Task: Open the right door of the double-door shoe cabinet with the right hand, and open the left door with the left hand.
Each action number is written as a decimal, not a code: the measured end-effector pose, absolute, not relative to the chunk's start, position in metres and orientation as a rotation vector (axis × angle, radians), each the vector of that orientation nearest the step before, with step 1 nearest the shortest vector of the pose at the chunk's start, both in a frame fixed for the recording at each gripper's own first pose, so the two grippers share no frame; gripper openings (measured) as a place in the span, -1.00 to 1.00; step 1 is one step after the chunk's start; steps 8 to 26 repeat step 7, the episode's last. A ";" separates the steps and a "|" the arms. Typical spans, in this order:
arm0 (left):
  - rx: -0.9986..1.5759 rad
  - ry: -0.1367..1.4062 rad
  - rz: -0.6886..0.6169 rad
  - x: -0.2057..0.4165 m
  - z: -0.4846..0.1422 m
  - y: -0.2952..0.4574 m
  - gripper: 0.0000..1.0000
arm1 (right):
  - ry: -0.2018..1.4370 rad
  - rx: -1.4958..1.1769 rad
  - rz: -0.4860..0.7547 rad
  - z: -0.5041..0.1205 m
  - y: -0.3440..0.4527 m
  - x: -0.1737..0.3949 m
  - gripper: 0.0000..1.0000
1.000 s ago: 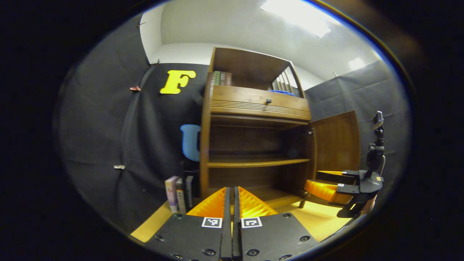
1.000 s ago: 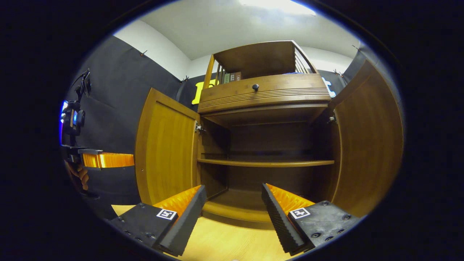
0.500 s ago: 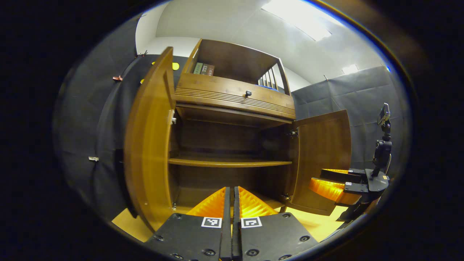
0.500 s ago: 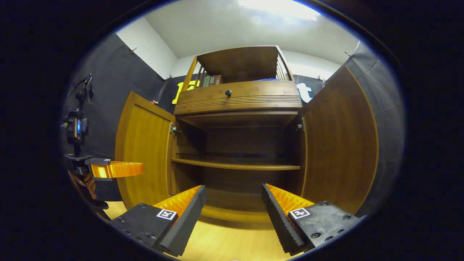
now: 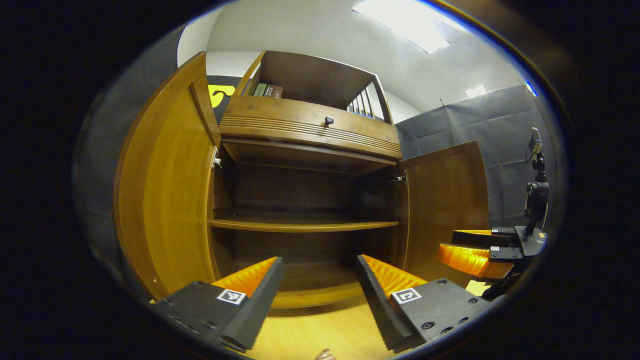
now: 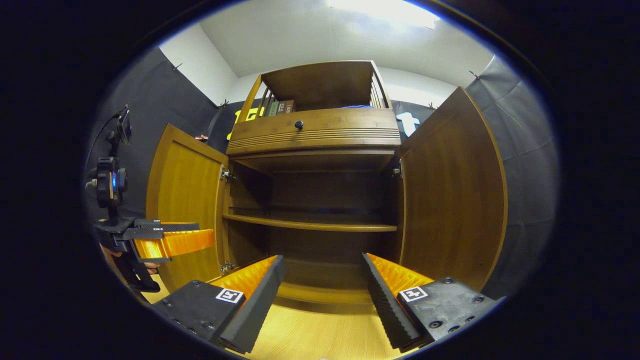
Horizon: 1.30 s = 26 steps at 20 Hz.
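Note:
The wooden shoe cabinet (image 5: 300,226) stands straight ahead with both doors swung wide. In the left gripper view the left door (image 5: 165,200) hangs open at the left and the right door (image 5: 445,200) at the right. My left gripper (image 5: 320,295) is open and holds nothing, a little back from the cabinet's base. My right gripper (image 5: 447,243) hovers in front of the right door. In the right gripper view the left door (image 6: 185,200) and right door (image 6: 450,200) flank the bare shelf (image 6: 310,226). My right gripper (image 6: 322,295) is open and empty. The left gripper (image 6: 207,234) hovers by the left door.
Above the doors is a shut drawer with a dark knob (image 5: 328,120) (image 6: 298,124). Books (image 5: 267,90) stand in the open top compartment. A light wooden floor (image 5: 310,335) runs up to the cabinet. Black cloth walls close in on both sides.
My left gripper went from shut to open, and its view swung round to face the cabinet's front, bringing the wide-open left door into sight. The right gripper stayed open and shifted slightly.

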State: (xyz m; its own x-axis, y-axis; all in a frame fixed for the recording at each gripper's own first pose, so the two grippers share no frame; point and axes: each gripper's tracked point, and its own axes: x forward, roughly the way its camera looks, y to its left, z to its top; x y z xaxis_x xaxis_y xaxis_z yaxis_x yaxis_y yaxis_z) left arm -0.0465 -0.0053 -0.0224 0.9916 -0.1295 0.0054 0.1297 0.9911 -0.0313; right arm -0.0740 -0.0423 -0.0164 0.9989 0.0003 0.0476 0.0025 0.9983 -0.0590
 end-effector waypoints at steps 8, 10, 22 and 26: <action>-0.008 -0.012 -0.102 -0.040 -0.024 -0.008 0.89 | -0.043 -0.066 0.000 -0.016 -0.041 -0.075 0.94; -0.008 -0.012 -0.102 -0.040 -0.024 -0.008 0.89 | -0.043 -0.066 0.000 -0.016 -0.041 -0.075 0.94; -0.008 -0.012 -0.102 -0.040 -0.024 -0.008 0.89 | -0.043 -0.066 0.000 -0.016 -0.041 -0.075 0.94; -0.008 -0.012 -0.102 -0.040 -0.024 -0.008 0.89 | -0.043 -0.066 0.000 -0.016 -0.041 -0.075 0.94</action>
